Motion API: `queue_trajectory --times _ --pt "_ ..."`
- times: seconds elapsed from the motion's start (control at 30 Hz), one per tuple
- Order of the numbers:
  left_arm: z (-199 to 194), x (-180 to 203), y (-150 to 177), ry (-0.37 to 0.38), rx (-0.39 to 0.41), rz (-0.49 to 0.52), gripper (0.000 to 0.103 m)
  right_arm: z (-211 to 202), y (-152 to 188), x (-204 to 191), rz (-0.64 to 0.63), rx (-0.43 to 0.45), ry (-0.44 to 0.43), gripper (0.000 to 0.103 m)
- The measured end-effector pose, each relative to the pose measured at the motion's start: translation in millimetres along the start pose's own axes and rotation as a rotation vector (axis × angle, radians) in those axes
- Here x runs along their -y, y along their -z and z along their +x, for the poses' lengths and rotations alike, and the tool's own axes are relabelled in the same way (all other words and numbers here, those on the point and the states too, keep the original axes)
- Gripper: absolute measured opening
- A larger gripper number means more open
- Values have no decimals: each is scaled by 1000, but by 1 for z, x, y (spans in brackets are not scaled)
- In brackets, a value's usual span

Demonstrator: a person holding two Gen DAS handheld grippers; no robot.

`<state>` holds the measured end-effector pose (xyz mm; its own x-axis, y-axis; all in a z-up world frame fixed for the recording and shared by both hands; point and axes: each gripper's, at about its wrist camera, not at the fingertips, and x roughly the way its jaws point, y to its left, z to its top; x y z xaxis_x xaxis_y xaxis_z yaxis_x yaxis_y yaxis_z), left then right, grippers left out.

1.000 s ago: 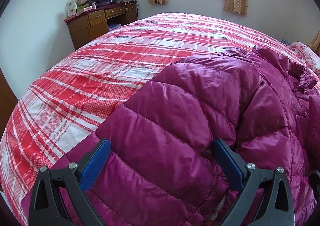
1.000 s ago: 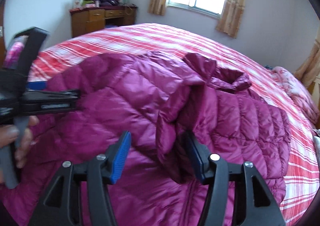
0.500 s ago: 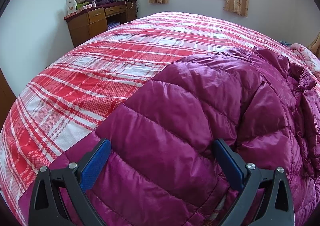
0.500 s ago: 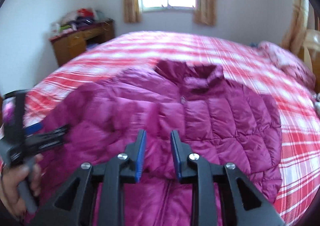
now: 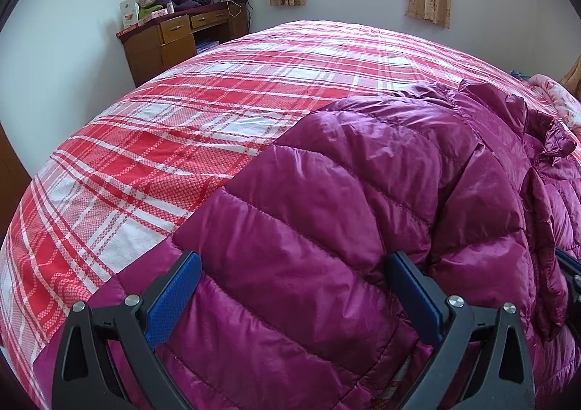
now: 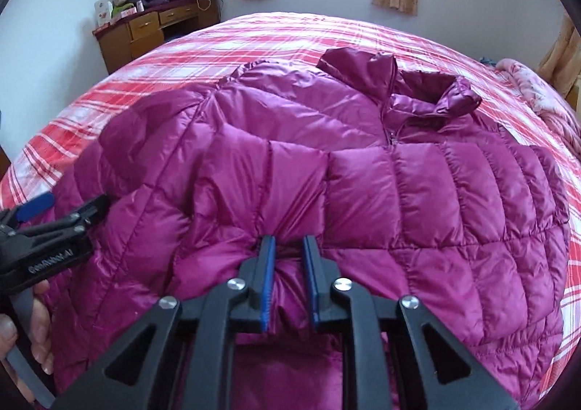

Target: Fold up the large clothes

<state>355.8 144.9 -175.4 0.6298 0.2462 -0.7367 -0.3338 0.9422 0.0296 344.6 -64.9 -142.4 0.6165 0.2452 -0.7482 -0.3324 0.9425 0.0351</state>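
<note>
The magenta quilted down jacket [image 6: 363, 192] lies spread on the red-and-white plaid bedspread [image 5: 152, 155], its hem toward the bed's near edge and its stand-up collar toward the middle, zip closed.

At the jacket's left side, the left gripper [image 5: 294, 301] stands wide open over a puffy panel by the near edge. Its blue pads straddle the fabric without pinching it, so it holds nothing.

At the middle of the hem, the right gripper [image 6: 288, 283] has its jaws closing on a bunched fold of shell. The fabric puckers between the narrow pads, which appear to press on it.

The jacket looks light, soft and springy. Its slick shell will probably slip and puff back open after a fold. A hold on a seam or the hem edge, with several layers gathered, should grip better than a single inflated panel.

Of containers, only the brown wooden desk [image 5: 174, 36] shows, beyond the bed's far left corner. Its drawers are closed, and clothes and boxes are heaped on top.
</note>
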Motion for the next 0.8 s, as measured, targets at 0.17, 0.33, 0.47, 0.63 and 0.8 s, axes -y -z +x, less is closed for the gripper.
queue_trajectory --times 0.17,0.33,0.47,0.63,0.8 --pt "1 -2 0 15 -7 -7 102 -52 -13 38 27 155 33 32" --pt "-19 -4 -11 -32 34 -72 102 -69 -30 144 218 194 233 38" --pt "-64 36 -33 85 169 -2 102 -55 -24 215 341 156 254 38" --pt "-56 111 -39 82 158 150 102 -38 -19 229 323 129 198 38" --pt "-8 147 -27 -16 64 229 102 -17 -8 233 336 79 177 38"
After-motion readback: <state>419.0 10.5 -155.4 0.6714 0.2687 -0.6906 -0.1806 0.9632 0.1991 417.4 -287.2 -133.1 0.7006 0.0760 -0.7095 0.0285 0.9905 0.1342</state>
